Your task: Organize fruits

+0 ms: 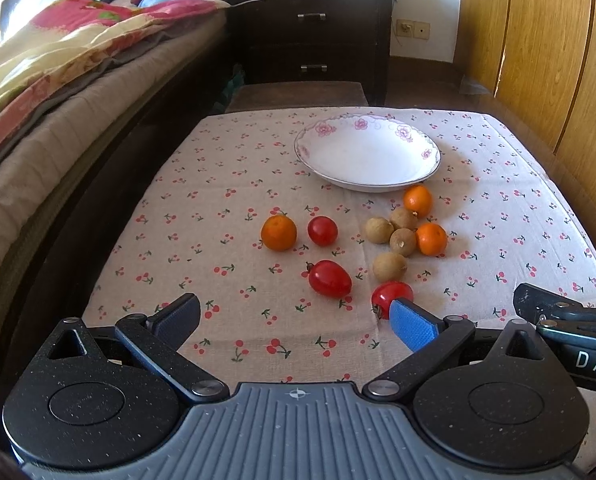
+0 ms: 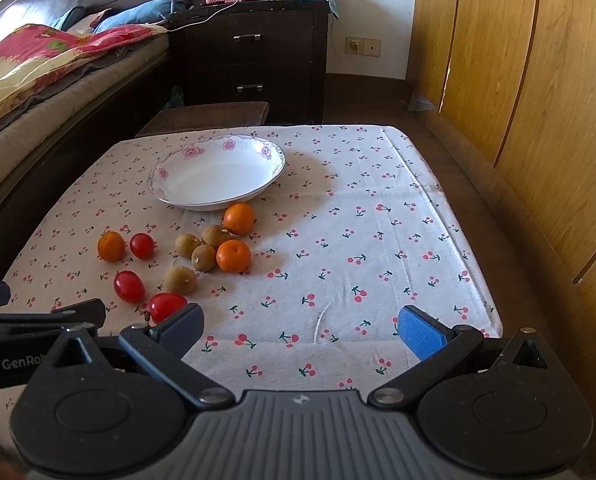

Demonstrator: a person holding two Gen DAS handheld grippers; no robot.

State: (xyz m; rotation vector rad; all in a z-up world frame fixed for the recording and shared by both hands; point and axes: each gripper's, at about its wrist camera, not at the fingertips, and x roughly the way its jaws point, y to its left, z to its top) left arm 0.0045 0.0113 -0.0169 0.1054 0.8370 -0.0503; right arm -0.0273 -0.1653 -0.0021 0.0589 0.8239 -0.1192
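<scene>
A white flowered plate [image 1: 428, 152] [image 2: 274, 158] stands empty at the far side of the table. In front of it lie three oranges [image 1: 279, 233] [image 2: 233, 255], three red tomatoes [image 1: 329, 279] [image 2: 129, 286] and several brown longans [image 1: 390, 267] [image 2: 180, 279], all loose on the cloth. My left gripper [image 1: 296, 322] is open and empty, low over the near edge; its right finger pad sits just in front of the nearest tomato [image 1: 390, 294]. My right gripper [image 2: 300, 330] is open and empty to the right of the fruit.
The table wears a cherry-print cloth [image 1: 218, 216] [image 2: 378, 240]. A bed [image 1: 58, 92] runs along the left, a dark nightstand [image 1: 314, 40] stands behind, a low stool [image 2: 206, 116] sits at the far edge, and a wooden wardrobe [image 2: 518, 100] lines the right.
</scene>
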